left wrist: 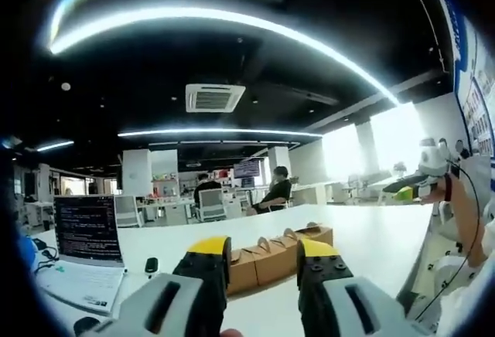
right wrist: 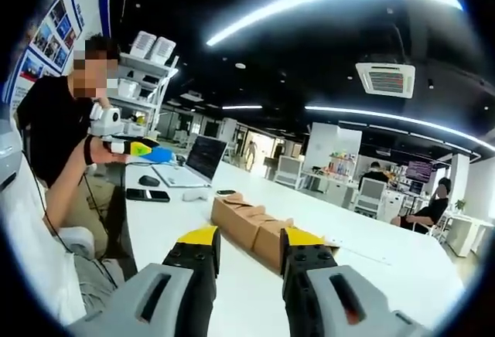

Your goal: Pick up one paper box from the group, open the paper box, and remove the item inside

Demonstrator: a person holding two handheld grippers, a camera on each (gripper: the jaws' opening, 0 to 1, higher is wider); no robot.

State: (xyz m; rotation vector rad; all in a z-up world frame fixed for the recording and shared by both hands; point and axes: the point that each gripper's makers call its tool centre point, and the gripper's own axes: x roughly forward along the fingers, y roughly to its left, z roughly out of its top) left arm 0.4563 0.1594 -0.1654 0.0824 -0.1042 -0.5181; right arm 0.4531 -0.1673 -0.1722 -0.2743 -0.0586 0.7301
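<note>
A row of several brown paper boxes (left wrist: 271,258) lies on the white table (left wrist: 371,233), just beyond my left gripper (left wrist: 263,263), which is open with nothing between its yellow-tipped jaws. In the right gripper view the same row of boxes (right wrist: 246,225) runs away across the table (right wrist: 158,233). My right gripper (right wrist: 249,256) is open and empty, its jaws standing on either side of the nearest box end without touching it.
An open laptop (left wrist: 87,230) and a black mouse (left wrist: 151,264) sit left of the boxes. A seated person (right wrist: 54,124) holds another gripper (right wrist: 116,132) near a phone (right wrist: 147,195) and a laptop (right wrist: 195,161). Office desks and seated people fill the background.
</note>
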